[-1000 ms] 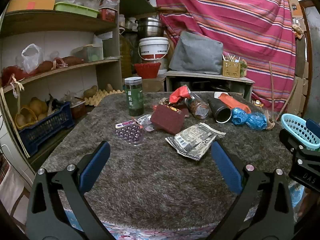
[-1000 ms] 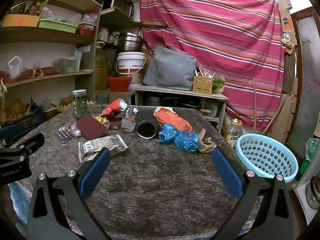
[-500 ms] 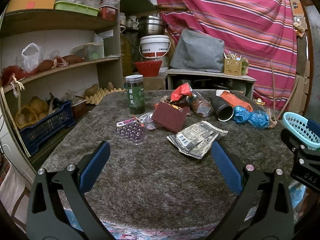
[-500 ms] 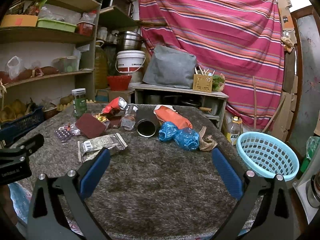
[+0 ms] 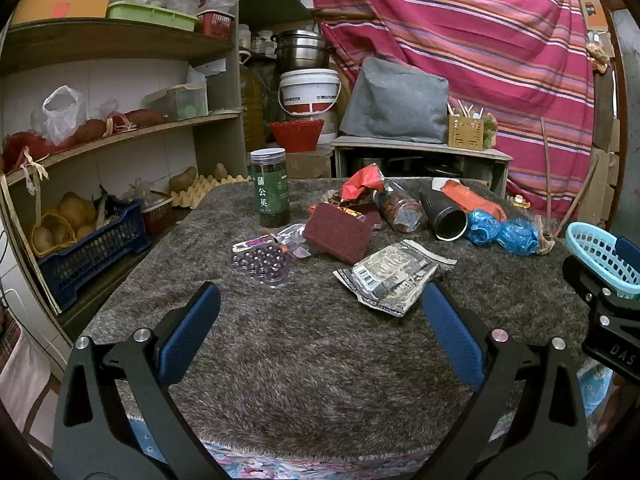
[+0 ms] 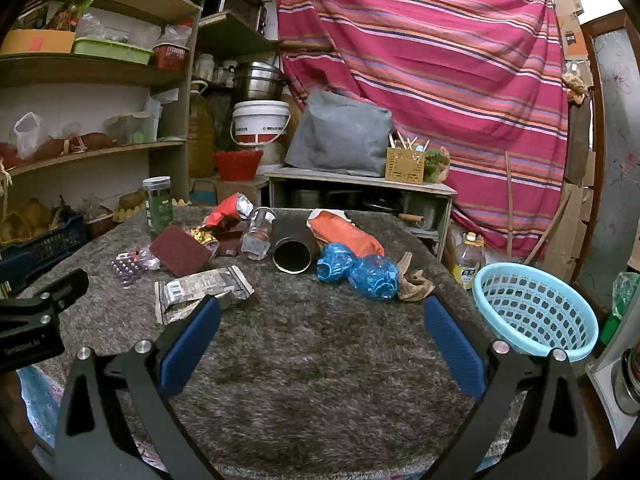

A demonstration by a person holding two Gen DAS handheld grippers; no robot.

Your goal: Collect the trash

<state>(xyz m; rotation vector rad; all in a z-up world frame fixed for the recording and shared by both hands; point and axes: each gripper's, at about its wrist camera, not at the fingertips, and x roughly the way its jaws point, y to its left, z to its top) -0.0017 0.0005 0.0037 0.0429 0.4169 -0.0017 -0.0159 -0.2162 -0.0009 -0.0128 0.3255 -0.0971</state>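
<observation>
Trash lies on a grey shaggy table (image 5: 320, 360): a silver wrapper (image 5: 390, 276), a maroon pad (image 5: 338, 238), a purple blister tray (image 5: 262, 264), a red wrapper (image 5: 362, 184), a lying clear jar (image 5: 400, 210), a black tube (image 5: 446, 218), an orange bag (image 5: 472, 200) and crumpled blue plastic (image 5: 502, 234). A light blue basket (image 6: 536, 312) sits at the table's right edge. My left gripper (image 5: 320, 320) is open and empty above the near table, short of the silver wrapper. My right gripper (image 6: 320, 322) is open and empty, short of the blue plastic (image 6: 360, 270).
A tall green-label jar (image 5: 270, 188) stands upright at the far left of the table. Shelves (image 5: 112, 40) with produce and a blue crate (image 5: 88, 252) stand to the left. A low bench (image 6: 360, 184) with a grey cushion and a striped curtain (image 6: 440, 80) stand behind.
Both views shifted only slightly; the left gripper edged a little toward the table's trash. Nothing was taken hold of or moved.
</observation>
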